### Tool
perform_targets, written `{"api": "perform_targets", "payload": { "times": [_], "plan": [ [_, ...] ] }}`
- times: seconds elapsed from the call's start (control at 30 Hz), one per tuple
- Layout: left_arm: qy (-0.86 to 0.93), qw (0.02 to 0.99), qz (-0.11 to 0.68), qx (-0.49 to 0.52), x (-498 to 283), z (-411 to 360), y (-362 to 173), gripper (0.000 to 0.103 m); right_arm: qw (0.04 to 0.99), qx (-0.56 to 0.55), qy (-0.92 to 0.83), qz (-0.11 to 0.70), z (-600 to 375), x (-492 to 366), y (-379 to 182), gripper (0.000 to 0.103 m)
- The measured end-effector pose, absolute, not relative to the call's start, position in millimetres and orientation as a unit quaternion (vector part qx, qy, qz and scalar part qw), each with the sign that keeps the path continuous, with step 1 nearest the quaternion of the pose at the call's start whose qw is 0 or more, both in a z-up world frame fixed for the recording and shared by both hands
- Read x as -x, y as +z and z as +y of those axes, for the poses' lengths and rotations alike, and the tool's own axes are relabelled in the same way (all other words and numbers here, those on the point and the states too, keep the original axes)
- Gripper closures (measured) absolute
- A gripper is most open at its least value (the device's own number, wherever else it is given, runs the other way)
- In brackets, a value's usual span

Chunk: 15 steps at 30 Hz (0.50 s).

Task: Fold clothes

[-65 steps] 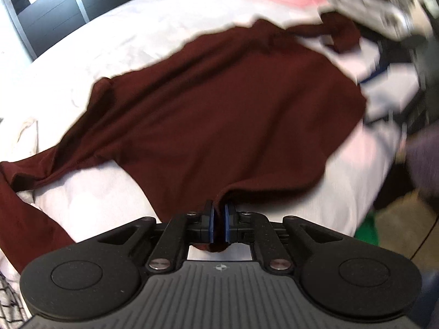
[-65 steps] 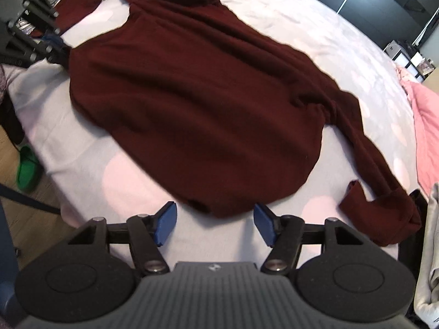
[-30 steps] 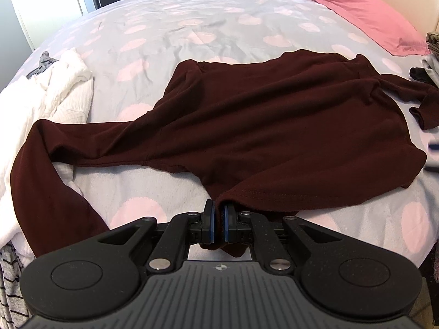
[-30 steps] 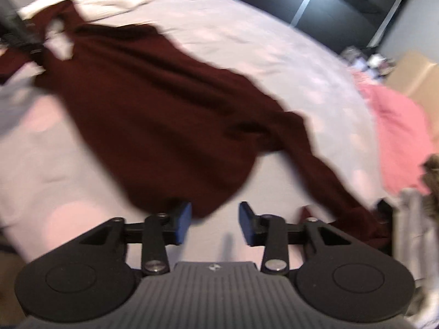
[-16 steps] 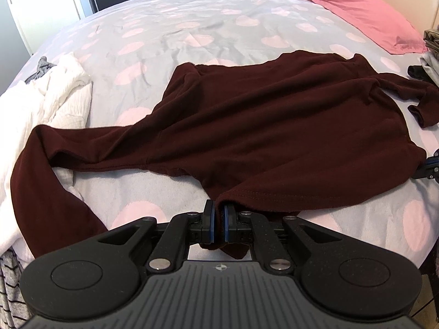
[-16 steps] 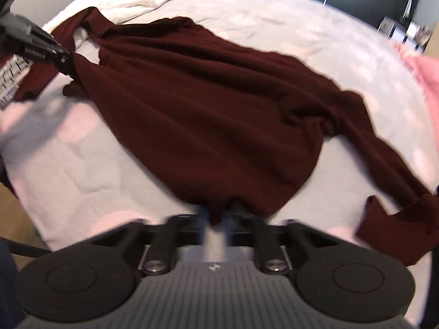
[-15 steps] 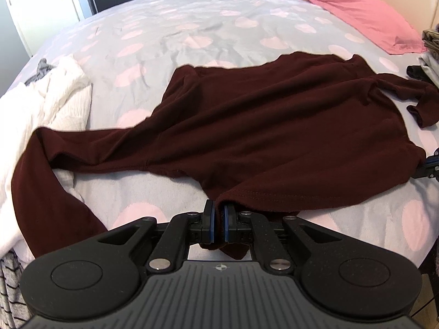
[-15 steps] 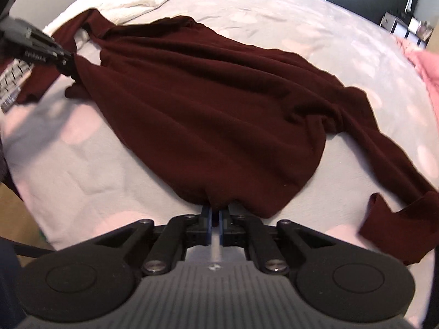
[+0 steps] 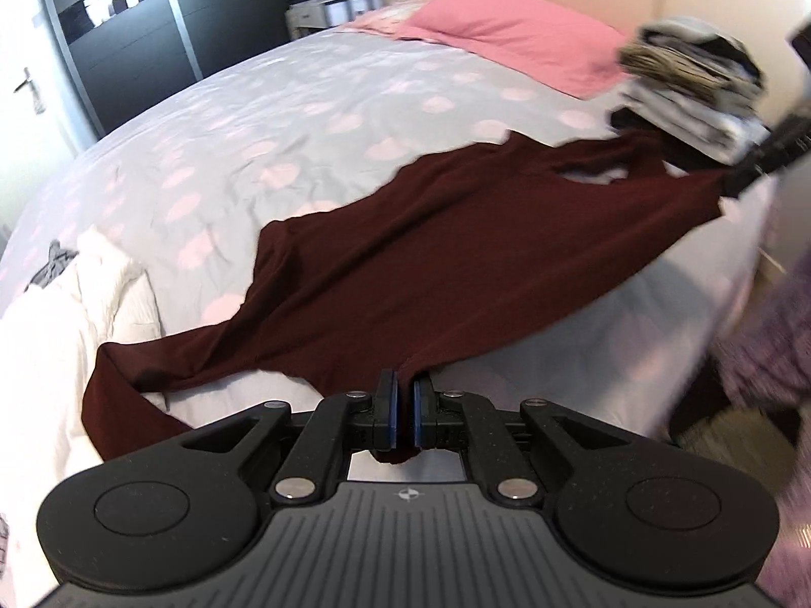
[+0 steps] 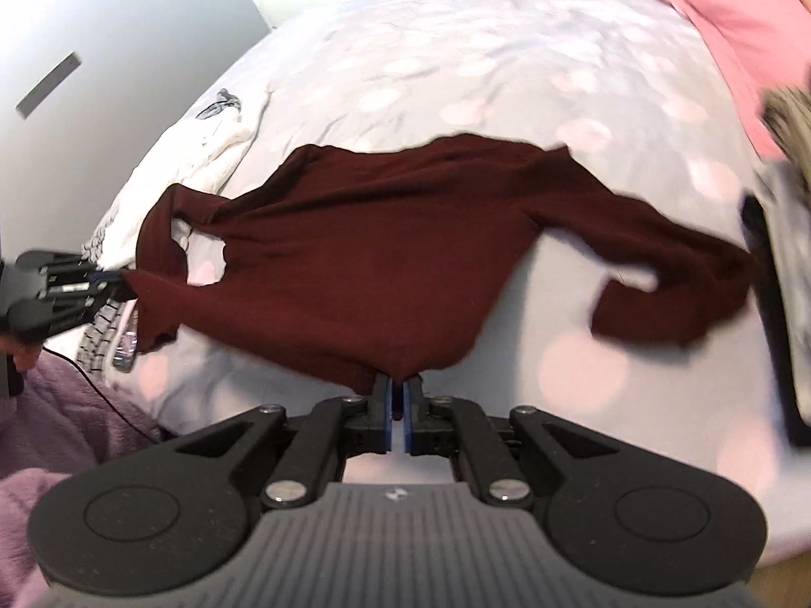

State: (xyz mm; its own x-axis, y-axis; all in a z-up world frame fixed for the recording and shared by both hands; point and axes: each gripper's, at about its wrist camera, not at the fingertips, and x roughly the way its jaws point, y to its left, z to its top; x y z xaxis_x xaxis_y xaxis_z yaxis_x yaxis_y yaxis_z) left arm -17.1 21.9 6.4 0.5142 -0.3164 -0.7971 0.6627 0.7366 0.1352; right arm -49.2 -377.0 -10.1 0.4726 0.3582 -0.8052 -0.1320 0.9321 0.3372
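Maroon top (image 9: 456, 263) stretched sideways between left tongs (image 9: 404, 413) and right tongs (image 10: 398, 420), both clamping hem; neckline toward bed's (image 9: 304, 116) far side.

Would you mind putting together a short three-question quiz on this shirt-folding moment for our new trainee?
1. True or false: both the left gripper and the right gripper are shut on the hem of the maroon shirt.
2. Multiple choice: in the left wrist view, what lies at the far end of the bed? A) a pink pillow B) a green blanket C) a laptop
3. Fill in: in the left wrist view, the stack of folded clothes sits at the far ____ of the picture.

Key: 1 true; 2 A; 3 right.
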Motion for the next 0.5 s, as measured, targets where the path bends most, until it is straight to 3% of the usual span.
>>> {"api": "perform_targets", "payload": {
  "times": [0.17,0.5],
  "plan": [
    [-0.326,0.804,0.424,-0.261,55.5,21.5,8.8,0.100,0.816,-0.090,0.142,0.553,-371.2,66.7,-19.2,0.098],
    [-0.338,0.731,0.510,-0.303,54.7,-0.3,-66.2,0.100,0.767,-0.056,0.146,0.622,-351.2,70.1,-73.1,0.098]
  ]
}}
